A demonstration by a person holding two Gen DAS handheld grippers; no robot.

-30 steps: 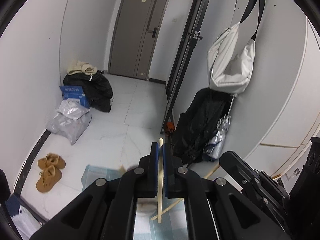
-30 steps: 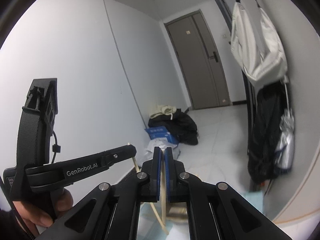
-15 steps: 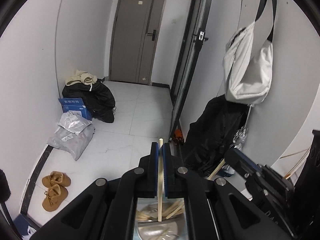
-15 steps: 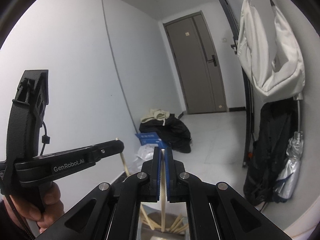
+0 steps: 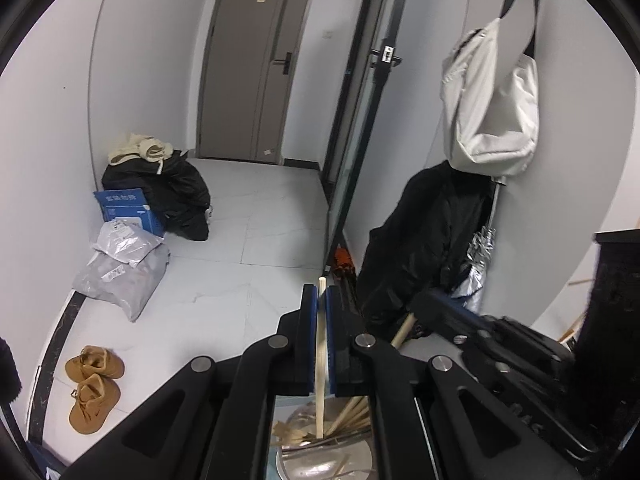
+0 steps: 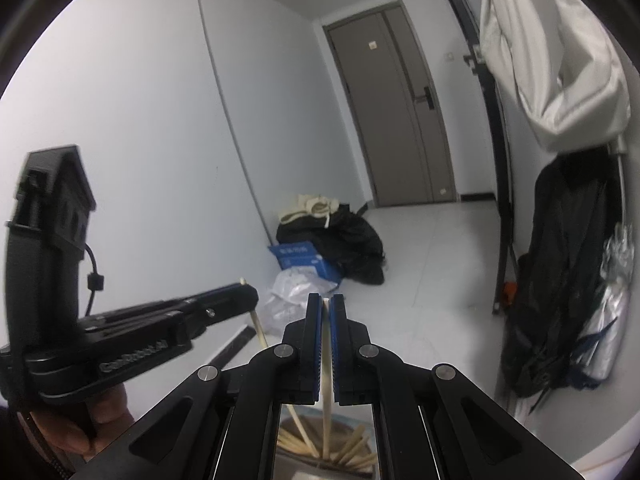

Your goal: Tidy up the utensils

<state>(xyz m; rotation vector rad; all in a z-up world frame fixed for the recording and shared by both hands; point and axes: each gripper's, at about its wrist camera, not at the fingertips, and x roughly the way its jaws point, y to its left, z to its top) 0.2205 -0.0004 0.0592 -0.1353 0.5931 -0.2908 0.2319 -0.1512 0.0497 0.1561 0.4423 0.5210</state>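
Each gripper is clamped on one chopstick: left gripper (image 5: 322, 304), right gripper (image 6: 326, 312). Both sticks stand upright, tips pointing down into the metal cup (image 5: 320, 466) right below, among other sticks.

Chopsticks (image 5: 344, 420) stand in the metal holder (image 5: 320, 466) — boots (image 5: 94, 388) left, on the floor (image 5: 240, 280).

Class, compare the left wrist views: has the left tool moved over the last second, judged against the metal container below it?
Yes. The left tool, shut on a chopstick, has come over the metal container; earlier a blue mat showed beneath.
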